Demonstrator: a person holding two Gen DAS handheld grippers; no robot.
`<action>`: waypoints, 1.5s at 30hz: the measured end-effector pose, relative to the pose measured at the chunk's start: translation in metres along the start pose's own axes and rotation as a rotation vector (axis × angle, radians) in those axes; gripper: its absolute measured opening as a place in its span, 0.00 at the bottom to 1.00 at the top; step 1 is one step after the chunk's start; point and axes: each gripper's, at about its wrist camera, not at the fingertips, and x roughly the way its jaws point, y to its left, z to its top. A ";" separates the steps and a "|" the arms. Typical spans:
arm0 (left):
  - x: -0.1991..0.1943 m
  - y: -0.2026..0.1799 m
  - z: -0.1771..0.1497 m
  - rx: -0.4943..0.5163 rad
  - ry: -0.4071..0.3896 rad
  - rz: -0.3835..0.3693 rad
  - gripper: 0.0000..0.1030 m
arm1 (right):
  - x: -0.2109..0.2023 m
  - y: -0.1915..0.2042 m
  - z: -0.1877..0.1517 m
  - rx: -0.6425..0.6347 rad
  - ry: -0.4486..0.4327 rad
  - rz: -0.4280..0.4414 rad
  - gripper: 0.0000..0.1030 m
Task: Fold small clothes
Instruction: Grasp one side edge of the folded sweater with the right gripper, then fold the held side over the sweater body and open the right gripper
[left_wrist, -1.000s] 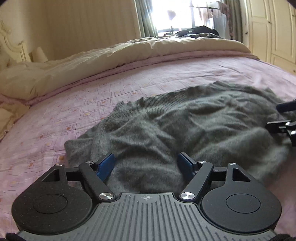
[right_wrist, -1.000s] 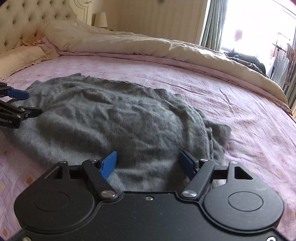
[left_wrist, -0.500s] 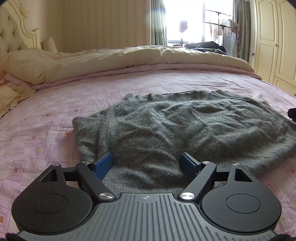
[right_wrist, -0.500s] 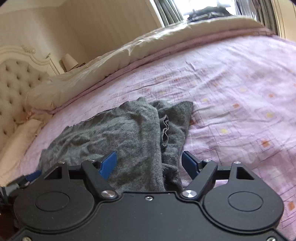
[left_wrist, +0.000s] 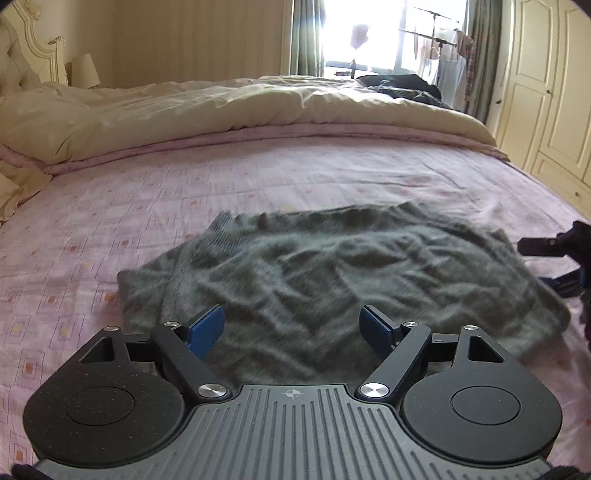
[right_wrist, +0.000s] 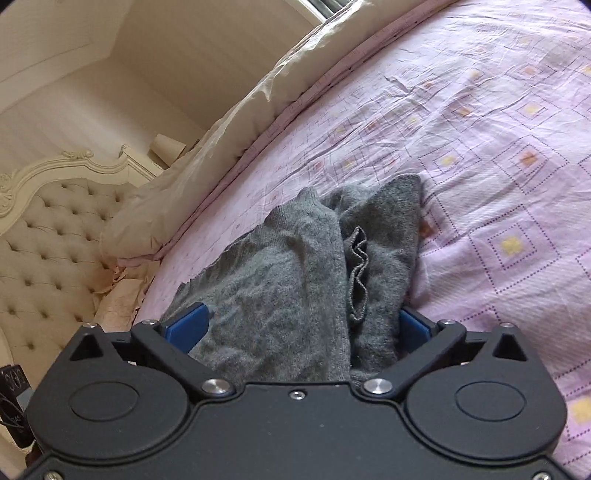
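Observation:
A grey knit sweater (left_wrist: 332, 266) lies spread and wrinkled on the pink patterned bed sheet (left_wrist: 258, 177). My left gripper (left_wrist: 293, 326) is open just above the sweater's near edge, close to its left end. My right gripper (right_wrist: 297, 326) is open, with its jaws on either side of the sweater's bunched right end (right_wrist: 295, 277), where a ribbed cuff (right_wrist: 356, 273) is folded in. The right gripper also shows at the right edge of the left wrist view (left_wrist: 565, 266).
A cream duvet (left_wrist: 221, 107) is piled along the far side of the bed. A tufted cream headboard (right_wrist: 48, 229) stands at the left. Cream wardrobe doors (left_wrist: 546, 92) and a window with hanging clothes (left_wrist: 443, 55) are at the back right.
The left gripper has drawn back and risen a little from the sweater. The right gripper has swung to the sweater's right end and closed in, so that the bunched end sits between its jaws.

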 end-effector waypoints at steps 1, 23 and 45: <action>0.003 -0.007 0.009 0.008 0.008 -0.008 0.78 | 0.000 0.000 0.000 -0.002 0.004 0.003 1.00; 0.105 -0.045 0.035 -0.055 0.194 0.076 0.80 | 0.009 -0.009 0.011 -0.002 0.053 -0.029 0.44; -0.057 0.069 -0.054 -0.255 0.137 0.083 0.78 | 0.050 0.197 0.013 -0.315 0.101 -0.103 0.25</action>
